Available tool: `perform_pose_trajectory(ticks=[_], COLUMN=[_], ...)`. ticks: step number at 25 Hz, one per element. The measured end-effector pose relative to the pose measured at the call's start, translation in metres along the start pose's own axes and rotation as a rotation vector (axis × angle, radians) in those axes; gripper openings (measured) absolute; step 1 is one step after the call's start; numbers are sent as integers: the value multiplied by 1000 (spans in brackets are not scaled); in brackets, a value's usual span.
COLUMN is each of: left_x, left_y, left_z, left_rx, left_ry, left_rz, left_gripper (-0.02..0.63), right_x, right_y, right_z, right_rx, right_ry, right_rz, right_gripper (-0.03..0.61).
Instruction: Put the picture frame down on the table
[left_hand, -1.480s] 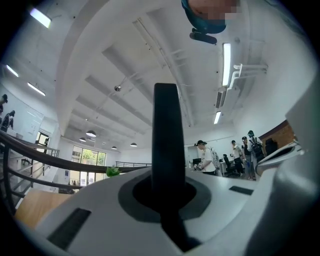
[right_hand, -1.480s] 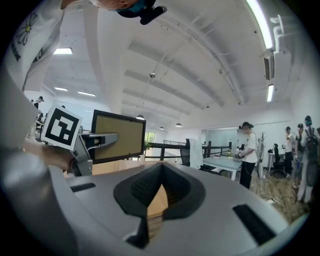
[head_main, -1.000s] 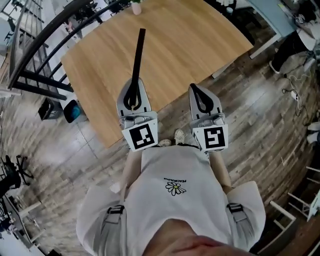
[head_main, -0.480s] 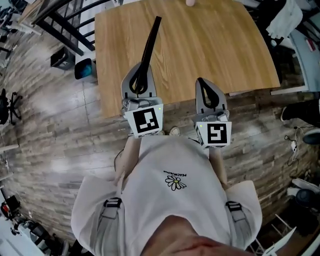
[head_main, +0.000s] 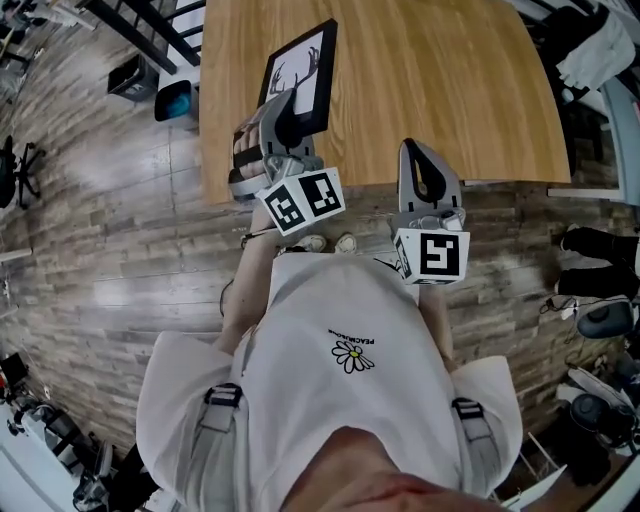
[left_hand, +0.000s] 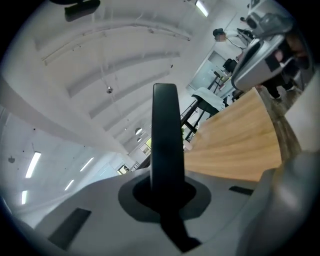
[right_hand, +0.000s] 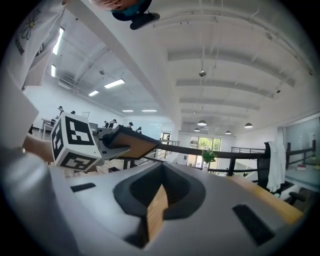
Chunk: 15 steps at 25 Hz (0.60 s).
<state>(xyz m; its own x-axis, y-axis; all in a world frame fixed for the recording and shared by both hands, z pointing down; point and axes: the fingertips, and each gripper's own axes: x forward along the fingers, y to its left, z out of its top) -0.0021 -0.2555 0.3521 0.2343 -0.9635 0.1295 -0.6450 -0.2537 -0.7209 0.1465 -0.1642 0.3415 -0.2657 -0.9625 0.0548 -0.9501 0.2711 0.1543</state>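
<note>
My left gripper (head_main: 283, 118) is shut on the near edge of a black picture frame (head_main: 300, 75) holding a white print with antlers. The frame leans to one side over the near left part of the wooden table (head_main: 440, 90), its face showing. In the left gripper view the frame (left_hand: 165, 135) rises edge-on from the shut jaws, with the table (left_hand: 235, 150) to the right. My right gripper (head_main: 418, 160) is shut and holds nothing, just over the table's near edge. In the right gripper view the left gripper's marker cube (right_hand: 72, 142) and the frame (right_hand: 127, 142) show at the left.
A blue bin (head_main: 178, 100) and a black box (head_main: 130, 78) stand on the plank floor left of the table. Black railings (head_main: 150, 20) run past the table's far left corner. Dark furniture and clothing (head_main: 600, 50) crowd the right side.
The left gripper has rolled, so the frame went from edge-on to tilted with its face showing, and it sank toward the table. The table's near edge came closer. The right gripper shifted slightly.
</note>
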Motion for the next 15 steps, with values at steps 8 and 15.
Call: perform_pose_trajectory(ticks=[8, 15], left_x=[47, 65], left_y=[-53, -95], left_z=[-60, -96], left_rx=[226, 317], left_ry=[174, 211], left_rz=[-107, -221], left_gripper=[25, 26], right_x=[-9, -15], right_y=[-6, -7], right_z=[-16, -25], right_rx=[44, 86], right_ry=[45, 78], right_rz=[-38, -64], right_gripper=[11, 11])
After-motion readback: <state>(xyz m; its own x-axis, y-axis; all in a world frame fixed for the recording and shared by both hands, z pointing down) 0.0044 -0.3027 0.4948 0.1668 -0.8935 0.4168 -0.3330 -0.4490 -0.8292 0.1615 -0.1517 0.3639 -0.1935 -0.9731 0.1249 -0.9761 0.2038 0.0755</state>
